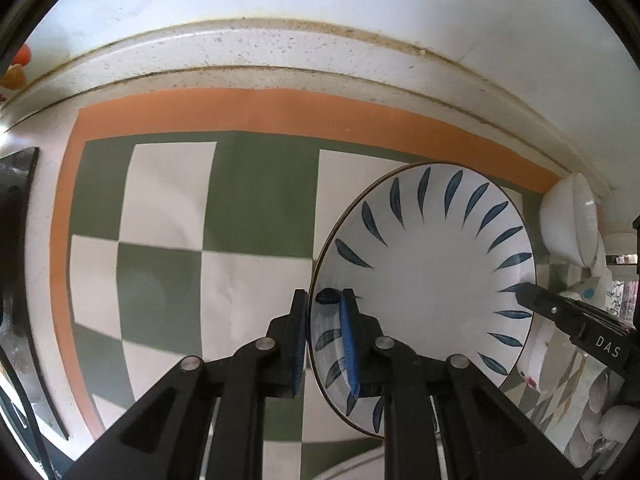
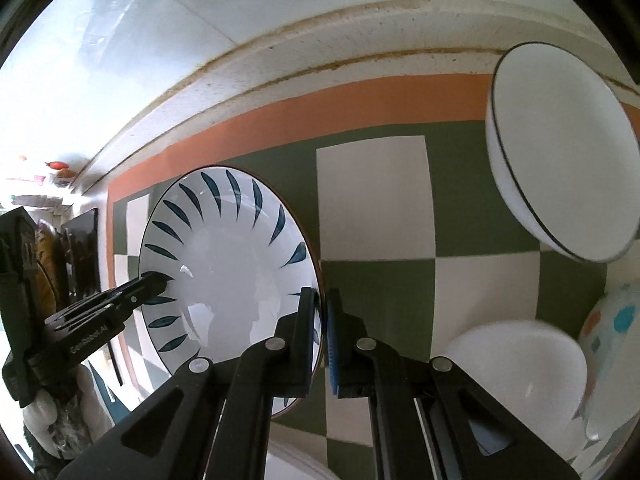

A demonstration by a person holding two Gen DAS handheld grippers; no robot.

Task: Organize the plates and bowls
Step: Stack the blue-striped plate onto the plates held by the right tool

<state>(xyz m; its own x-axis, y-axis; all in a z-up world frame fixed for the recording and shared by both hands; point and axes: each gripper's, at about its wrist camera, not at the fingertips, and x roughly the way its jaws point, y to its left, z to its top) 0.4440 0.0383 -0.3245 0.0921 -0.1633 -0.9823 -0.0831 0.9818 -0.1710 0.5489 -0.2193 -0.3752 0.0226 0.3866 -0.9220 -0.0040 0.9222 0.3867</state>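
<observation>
leaf-pattern plate (image 1: 432,276) right of centre, left view | rim clamped by left gripper (image 1: 325,300), jaws narrow | opposite rim pinched by right gripper (image 2: 322,300) | checkered mat (image 1: 168,208) below

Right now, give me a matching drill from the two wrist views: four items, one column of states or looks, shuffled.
Items:
1. leaf-pattern plate
2. black-rimmed white bowl
3. left gripper
4. mat border

States or looks:
A. orange
B. shut on the plate's rim
C. plain white inside, tilted, near the mat's far right corner
D. gripped at opposite sides by both grippers

Pairs: 1-D, 2-C, 3-B, 4-A. The right gripper clamps the plate's other side.
</observation>
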